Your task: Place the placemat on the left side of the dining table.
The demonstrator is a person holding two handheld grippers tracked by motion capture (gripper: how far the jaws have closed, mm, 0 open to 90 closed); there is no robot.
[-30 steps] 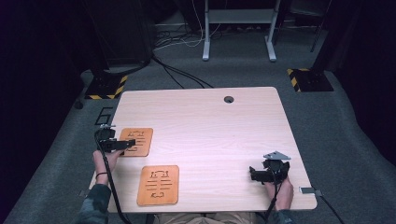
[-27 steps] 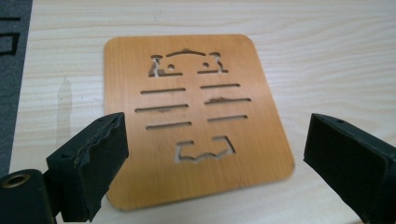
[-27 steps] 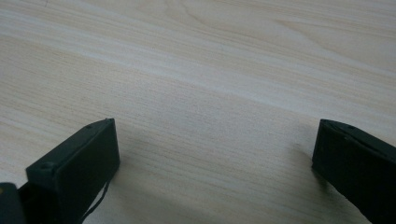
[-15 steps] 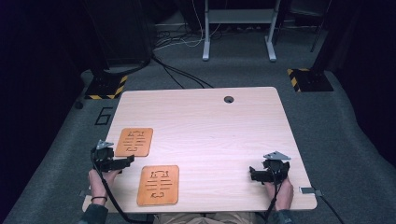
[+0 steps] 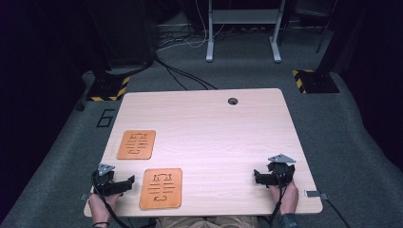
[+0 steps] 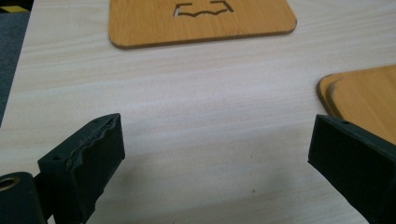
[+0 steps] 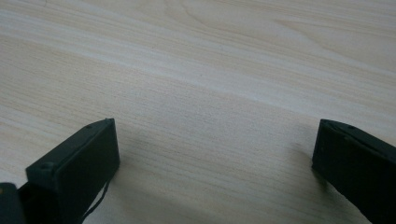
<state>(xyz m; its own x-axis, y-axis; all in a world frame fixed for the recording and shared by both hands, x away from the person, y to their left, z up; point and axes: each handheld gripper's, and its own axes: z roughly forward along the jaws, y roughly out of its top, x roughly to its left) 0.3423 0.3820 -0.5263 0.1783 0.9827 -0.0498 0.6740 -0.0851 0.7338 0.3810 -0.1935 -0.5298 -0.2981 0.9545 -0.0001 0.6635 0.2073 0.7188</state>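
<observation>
Two orange wooden boards with cut-out slots lie flat on the left half of the pale wooden table [image 5: 223,137]. The far board [image 5: 137,144] [image 6: 201,21] sits near the left edge, and the near board [image 5: 161,188] [image 6: 364,95] sits close to the front edge. My left gripper [image 5: 114,183] [image 6: 215,135] rests low over bare table just left of the near board, open wide and holding nothing. My right gripper [image 5: 273,175] [image 7: 215,140] is at the front right, open over bare wood.
A round cable hole [image 5: 232,101] marks the table's far edge. Beyond the table stand a dark cabinet on a hazard-striped base [image 5: 108,88], floor cables [image 5: 180,76] and a metal desk frame [image 5: 242,28]. The table's left edge [image 6: 18,70] is close to my left gripper.
My left gripper has pulled back from beside the far board towards the front edge and now sits left of the near board. The right gripper and both boards have stayed put.
</observation>
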